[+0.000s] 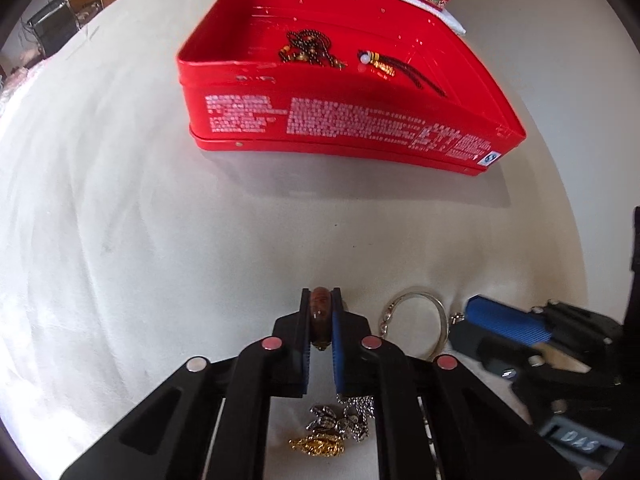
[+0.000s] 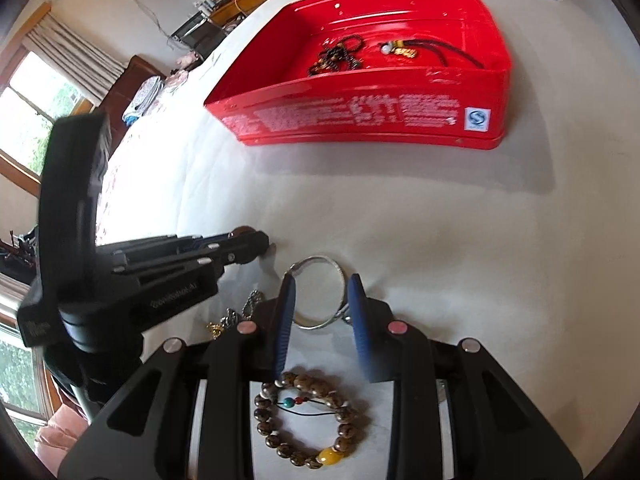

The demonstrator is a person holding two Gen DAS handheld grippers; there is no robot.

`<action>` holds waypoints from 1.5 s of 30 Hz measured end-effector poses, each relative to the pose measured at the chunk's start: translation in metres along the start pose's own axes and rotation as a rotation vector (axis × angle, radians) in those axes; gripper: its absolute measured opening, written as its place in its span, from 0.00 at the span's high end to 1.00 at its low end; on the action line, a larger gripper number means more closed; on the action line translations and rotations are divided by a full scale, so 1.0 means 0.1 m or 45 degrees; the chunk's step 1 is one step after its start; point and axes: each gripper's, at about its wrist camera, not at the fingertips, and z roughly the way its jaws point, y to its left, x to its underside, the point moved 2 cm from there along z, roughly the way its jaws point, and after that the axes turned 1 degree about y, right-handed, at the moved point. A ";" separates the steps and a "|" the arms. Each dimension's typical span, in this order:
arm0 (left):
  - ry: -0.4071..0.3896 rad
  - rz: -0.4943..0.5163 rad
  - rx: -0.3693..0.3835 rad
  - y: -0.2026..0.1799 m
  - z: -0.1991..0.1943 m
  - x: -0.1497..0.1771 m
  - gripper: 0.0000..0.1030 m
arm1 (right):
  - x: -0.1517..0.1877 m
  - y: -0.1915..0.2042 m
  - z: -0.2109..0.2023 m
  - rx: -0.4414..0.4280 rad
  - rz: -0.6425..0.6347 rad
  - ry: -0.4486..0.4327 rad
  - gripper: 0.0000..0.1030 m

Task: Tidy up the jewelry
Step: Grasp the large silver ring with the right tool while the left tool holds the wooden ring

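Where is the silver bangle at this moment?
The silver bangle lies on the white table, in front of the right gripper, whose open fingers stand on either side of it; the red tin is farther back.

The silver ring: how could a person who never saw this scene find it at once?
Start at the red tin on the pale cloth and come toward the camera. The silver ring lies flat just beyond the right gripper, whose jaws stand open. Unlike the beaded bracelet nearer the camera, it is one plain metal hoop without beads.
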 end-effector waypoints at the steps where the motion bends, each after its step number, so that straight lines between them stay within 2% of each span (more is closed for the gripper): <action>1: -0.009 -0.002 0.005 0.01 -0.02 -0.01 0.92 | 0.00 0.02 0.02 0.004 -0.003 0.003 0.71; 4: -0.027 -0.009 0.024 0.04 -0.09 -0.01 0.92 | -0.01 0.08 0.04 0.022 -0.032 -0.005 0.61; 6: -0.031 -0.013 0.034 0.07 -0.10 -0.02 0.92 | -0.02 0.11 0.06 0.062 -0.053 -0.010 0.50; 8: -0.027 -0.015 0.043 0.08 -0.10 -0.02 0.92 | -0.03 0.13 0.10 0.106 -0.065 -0.009 0.43; 11: -0.026 -0.017 0.052 0.12 -0.15 0.02 0.92 | -0.03 0.13 0.18 0.114 -0.062 0.020 0.44; 16: -0.043 -0.041 0.055 0.20 -0.22 0.02 0.92 | -0.09 0.18 0.13 0.118 -0.069 -0.024 0.45; 19: -0.051 -0.050 0.058 0.21 -0.24 0.02 0.92 | -0.09 0.20 0.17 0.143 -0.070 -0.009 0.38; 24: -0.049 -0.047 0.064 0.21 -0.23 0.01 0.92 | -0.05 0.27 0.37 0.178 -0.107 0.074 0.36; 29: -0.049 -0.054 0.073 0.25 -0.23 0.01 0.92 | 0.02 0.36 0.42 0.249 -0.172 0.066 0.36; 31: -0.047 -0.057 0.074 0.27 -0.23 0.02 0.92 | 0.03 0.37 0.43 0.300 -0.190 0.056 0.44; 32: -0.044 -0.057 0.074 0.27 -0.23 0.02 0.92 | 0.04 0.36 0.42 0.313 -0.189 0.050 0.51; 40: -0.033 -0.046 0.076 0.27 -0.22 0.04 0.92 | -0.05 0.20 0.28 0.172 -0.080 0.031 0.53; 45: -0.037 -0.028 0.065 0.24 -0.22 0.05 0.92 | -0.09 0.13 0.13 0.186 -0.034 -0.034 0.53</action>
